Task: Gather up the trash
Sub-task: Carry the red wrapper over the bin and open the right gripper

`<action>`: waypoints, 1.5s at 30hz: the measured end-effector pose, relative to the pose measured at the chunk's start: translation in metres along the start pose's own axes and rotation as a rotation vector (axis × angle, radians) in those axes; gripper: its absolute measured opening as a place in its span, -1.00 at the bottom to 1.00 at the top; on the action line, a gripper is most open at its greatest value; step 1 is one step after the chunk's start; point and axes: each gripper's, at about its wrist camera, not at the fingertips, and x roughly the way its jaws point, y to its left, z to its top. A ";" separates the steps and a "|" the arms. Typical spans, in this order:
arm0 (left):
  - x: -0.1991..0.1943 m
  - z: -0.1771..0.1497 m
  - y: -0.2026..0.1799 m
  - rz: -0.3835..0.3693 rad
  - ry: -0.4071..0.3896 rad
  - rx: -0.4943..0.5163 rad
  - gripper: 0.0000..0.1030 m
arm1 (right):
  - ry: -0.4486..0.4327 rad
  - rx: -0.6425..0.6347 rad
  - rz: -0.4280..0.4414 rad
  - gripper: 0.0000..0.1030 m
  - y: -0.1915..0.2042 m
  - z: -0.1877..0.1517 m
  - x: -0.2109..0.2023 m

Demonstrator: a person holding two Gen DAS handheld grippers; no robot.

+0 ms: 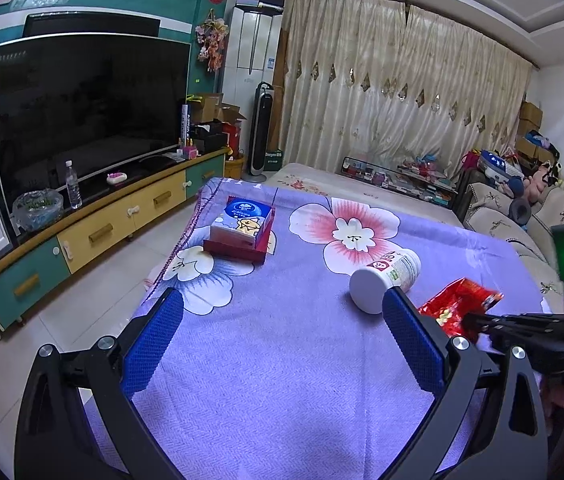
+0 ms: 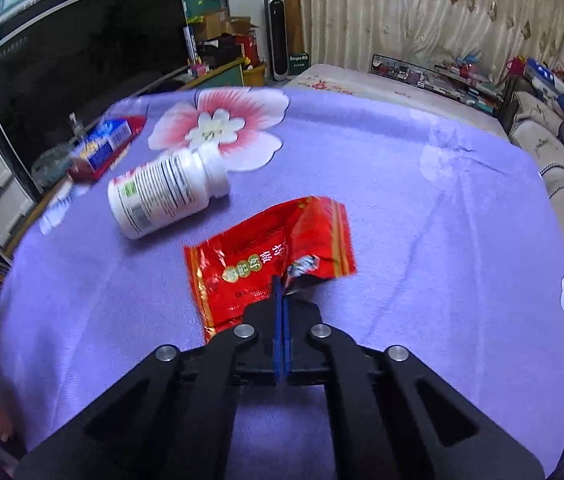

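Observation:
A crumpled red snack wrapper (image 2: 270,256) lies on the purple flowered cloth. My right gripper (image 2: 282,282) is shut on the wrapper's near edge; the pair also shows at the right of the left wrist view, wrapper (image 1: 456,304). A white pill bottle (image 2: 162,194) lies on its side to the left of the wrapper, also in the left wrist view (image 1: 386,280). My left gripper (image 1: 282,312) is open and empty above the cloth, its right finger (image 1: 410,336) just in front of the bottle.
A blue tissue box on a red box (image 1: 242,232) stands at the table's far left. The purple cloth (image 1: 282,360) covers the table. A TV cabinet (image 1: 82,240) runs along the left, a sofa (image 2: 562,184) along the right, and a bed lies beyond.

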 end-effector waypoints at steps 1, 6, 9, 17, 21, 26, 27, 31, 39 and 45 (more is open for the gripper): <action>-0.001 0.000 0.000 -0.001 -0.002 0.000 0.90 | -0.013 0.015 0.012 -0.99 -0.005 0.001 -0.007; 0.001 0.000 -0.001 -0.009 -0.001 0.003 0.90 | -0.080 0.070 0.039 -0.99 -0.030 -0.005 -0.046; 0.001 -0.001 -0.004 -0.012 0.000 0.011 0.90 | -0.129 0.112 0.053 -0.99 -0.052 -0.017 -0.077; 0.001 -0.004 -0.010 -0.010 0.000 0.038 0.90 | -0.254 0.241 0.006 -0.99 -0.124 -0.060 -0.155; 0.003 -0.004 -0.012 -0.004 0.004 0.050 0.90 | -0.301 0.315 -0.104 -0.99 -0.172 -0.087 -0.187; 0.002 -0.006 -0.016 -0.003 0.000 0.073 0.90 | -0.288 0.428 -0.256 -0.99 -0.238 -0.127 -0.206; 0.002 -0.005 -0.017 -0.002 0.000 0.077 0.90 | -0.280 0.448 -0.279 -0.99 -0.249 -0.134 -0.207; 0.003 -0.006 -0.020 -0.004 0.003 0.088 0.90 | -0.219 0.530 -0.368 -0.99 -0.294 -0.163 -0.196; 0.004 -0.006 -0.023 -0.004 0.005 0.104 0.90 | -0.143 0.614 -0.442 -0.92 -0.339 -0.193 -0.171; 0.004 -0.007 -0.025 -0.012 0.008 0.115 0.90 | -0.170 0.653 -0.520 -0.11 -0.347 -0.201 -0.178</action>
